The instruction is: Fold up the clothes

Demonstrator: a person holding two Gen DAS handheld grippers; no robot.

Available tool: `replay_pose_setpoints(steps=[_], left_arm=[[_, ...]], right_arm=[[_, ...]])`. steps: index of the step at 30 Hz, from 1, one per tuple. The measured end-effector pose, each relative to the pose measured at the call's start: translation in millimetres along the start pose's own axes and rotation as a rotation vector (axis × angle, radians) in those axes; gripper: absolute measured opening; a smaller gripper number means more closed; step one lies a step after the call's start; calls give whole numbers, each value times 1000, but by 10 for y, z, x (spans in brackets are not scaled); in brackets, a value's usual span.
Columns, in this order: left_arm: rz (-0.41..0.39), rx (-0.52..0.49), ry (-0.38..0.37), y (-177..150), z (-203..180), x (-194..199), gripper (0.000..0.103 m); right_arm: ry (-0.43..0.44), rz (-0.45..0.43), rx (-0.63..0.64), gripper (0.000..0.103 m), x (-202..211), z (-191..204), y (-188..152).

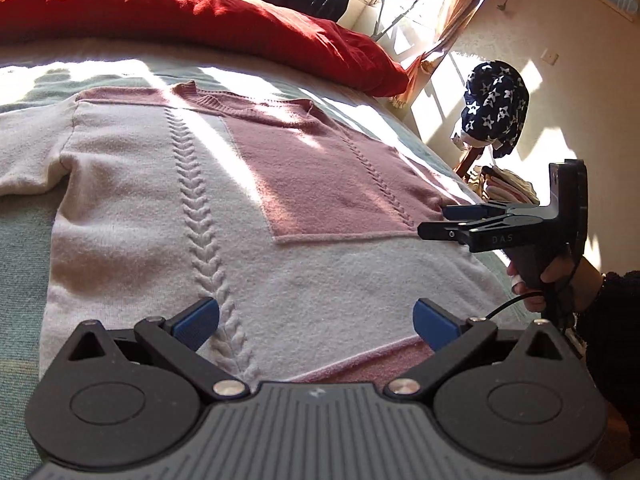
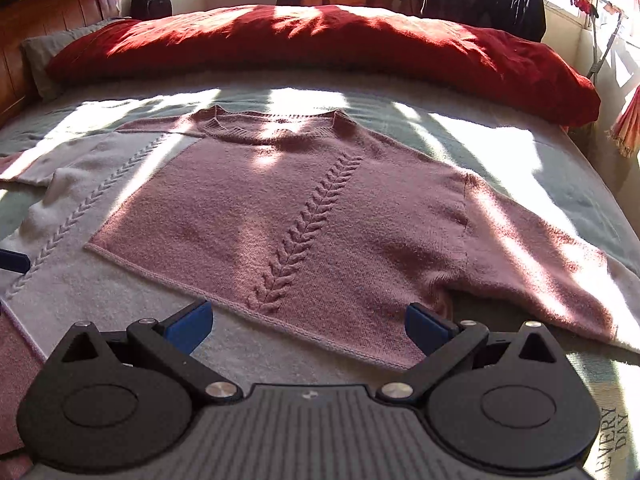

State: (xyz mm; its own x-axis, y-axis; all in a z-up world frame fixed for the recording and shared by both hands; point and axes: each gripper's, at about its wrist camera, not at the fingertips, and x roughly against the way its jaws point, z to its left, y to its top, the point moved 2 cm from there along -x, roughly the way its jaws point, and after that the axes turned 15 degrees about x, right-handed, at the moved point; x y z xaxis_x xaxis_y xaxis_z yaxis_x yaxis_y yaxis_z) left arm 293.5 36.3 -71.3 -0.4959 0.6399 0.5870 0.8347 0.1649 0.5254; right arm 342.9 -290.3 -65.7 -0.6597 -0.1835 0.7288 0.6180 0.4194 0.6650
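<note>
Sweater (image 2: 320,208): pink-and-white knit, flat on bed (image 2: 540,152), collar at 12 o'clock, sleeves spread. Left gripper (image 1: 316,322): jaws wide, empty, above hem. Right gripper (image 2: 308,324): likewise. Step: pre-fold. Next: pinch a sleeve, probably 3 o'clock, carry inward.

The sweater (image 2: 304,216) has its hem hidden under the right claw (image 2: 307,326), and its far left sleeve runs off the picture's edge. Beside the left claw (image 1: 316,320), the person's hand (image 1: 548,280) is cut off at the sleeve, and printed lettering (image 2: 612,440) right of the right claw is only partly legible.
</note>
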Motion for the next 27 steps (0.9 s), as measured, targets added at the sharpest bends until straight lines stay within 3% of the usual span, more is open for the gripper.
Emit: replay_pose_setpoints(steps=[5,9,14,19,22,27], left_arm=[[4,7,41,28,-11,-95,102],[7,-24,52,7,-57,-102,102],[15,-38,38,-31,-131,-113,102],[35,-84,76,-124,-229,-203,102],[34,-102,85,-149,-251,-221,102],[32,-93,79,-142,-250,-212,102]], right_arm=[[8,34,-49,103,-252,-81,-15],[-2,20,-117,103,48,-82,-163],[75,-42,-126,103,545,248,-339],[13,45,-95,103,588,519,-761],[-1,-1,-145,103,792,570,-974],[-19,-34,-172,103,967,670,-951]])
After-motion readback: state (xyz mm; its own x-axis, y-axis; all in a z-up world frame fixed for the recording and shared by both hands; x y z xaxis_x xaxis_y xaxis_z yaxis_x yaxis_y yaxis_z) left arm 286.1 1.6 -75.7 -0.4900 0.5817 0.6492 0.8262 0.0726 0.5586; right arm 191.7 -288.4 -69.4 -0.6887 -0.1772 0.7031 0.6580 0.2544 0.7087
